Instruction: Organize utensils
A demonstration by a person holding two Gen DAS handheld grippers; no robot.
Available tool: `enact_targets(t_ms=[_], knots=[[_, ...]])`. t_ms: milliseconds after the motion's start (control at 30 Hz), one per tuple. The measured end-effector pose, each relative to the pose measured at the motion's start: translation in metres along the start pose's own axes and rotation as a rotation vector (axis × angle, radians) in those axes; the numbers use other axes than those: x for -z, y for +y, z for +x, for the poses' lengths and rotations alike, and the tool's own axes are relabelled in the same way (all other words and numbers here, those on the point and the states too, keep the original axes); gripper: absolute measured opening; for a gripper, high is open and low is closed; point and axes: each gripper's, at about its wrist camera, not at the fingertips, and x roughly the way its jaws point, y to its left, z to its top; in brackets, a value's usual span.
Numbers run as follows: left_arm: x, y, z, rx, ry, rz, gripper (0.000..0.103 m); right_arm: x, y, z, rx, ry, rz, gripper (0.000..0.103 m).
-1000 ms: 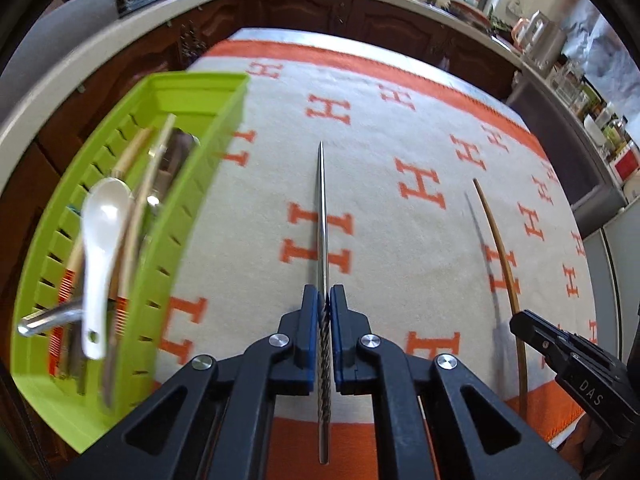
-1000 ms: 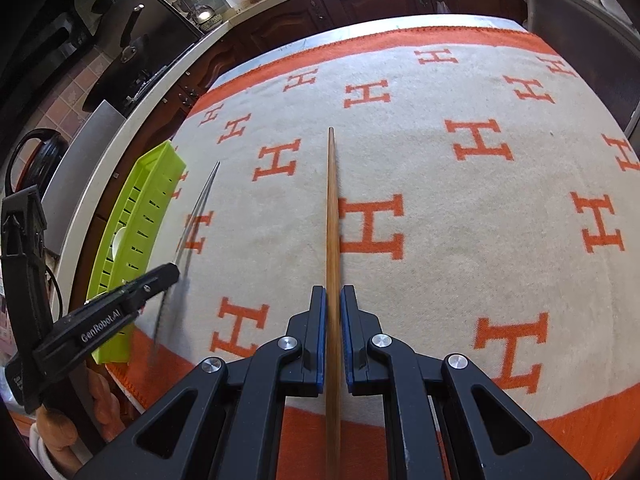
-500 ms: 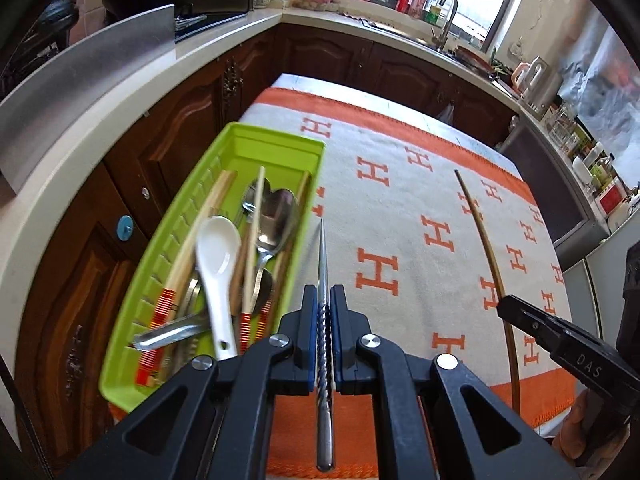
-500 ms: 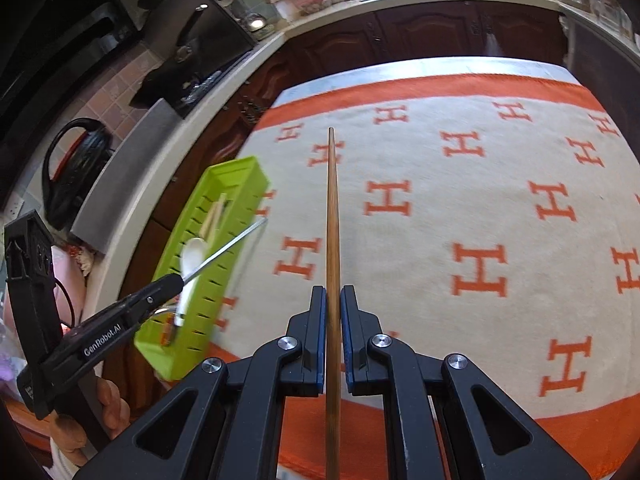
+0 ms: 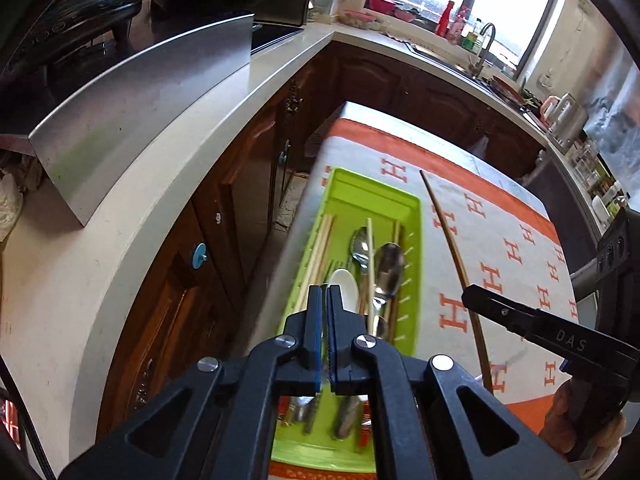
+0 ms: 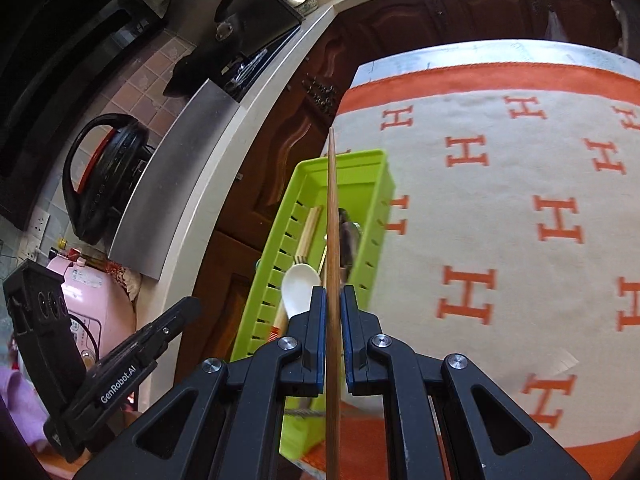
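Gone from our left hand-held gripper (image 5: pixel 324 300), now empty above the green tray (image 5: pixel 415 216), is the metal chopstick; our right hand-held gripper (image 6: pixel 331 300) pinches a wooden chopstick (image 6: pixel 331 208).

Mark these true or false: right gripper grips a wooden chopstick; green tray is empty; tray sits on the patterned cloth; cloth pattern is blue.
1. The right gripper is shut on a wooden chopstick. True.
2. The green tray is empty. False: it holds a white spoon, metal spoons and chopsticks.
3. The tray sits on the cloth. True.
4. The cloth's pattern is blue. False: orange H letters on cream.
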Motion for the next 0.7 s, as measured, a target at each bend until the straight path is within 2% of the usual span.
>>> enact_targets(t_ms=[233,267,333,367,400,467,700], knots=[[0.008,0.01,0.029,0.02,0.058,-0.05,0.0,-0.011,-0.002,0.062,-0.062,0.124,0.159,0.008],[0.009,0.01,0.031,0.024,0.065,-0.054,0.0,-0.011,-0.003,0.07,-0.071,0.146,0.171,0.009],[0.01,0.01,0.035,0.031,0.08,-0.056,0.0,-0.01,-0.005,0.079,-0.06,0.162,0.162,0.019],[0.011,0.01,0.036,0.03,0.083,-0.052,0.0,-0.01,-0.004,0.079,-0.047,0.149,0.146,0.025],[0.012,0.009,0.038,0.027,0.085,-0.047,0.0,-0.01,-0.005,0.079,-0.039,0.136,0.135,0.026],[0.013,0.006,0.04,0.028,0.092,-0.039,0.0,-0.01,-0.006,0.074,-0.049,0.122,0.117,0.026],[0.017,-0.013,0.036,0.035,0.101,0.011,0.0,-0.004,-0.024,0.035,0.002,0.082,0.069,0.026]])
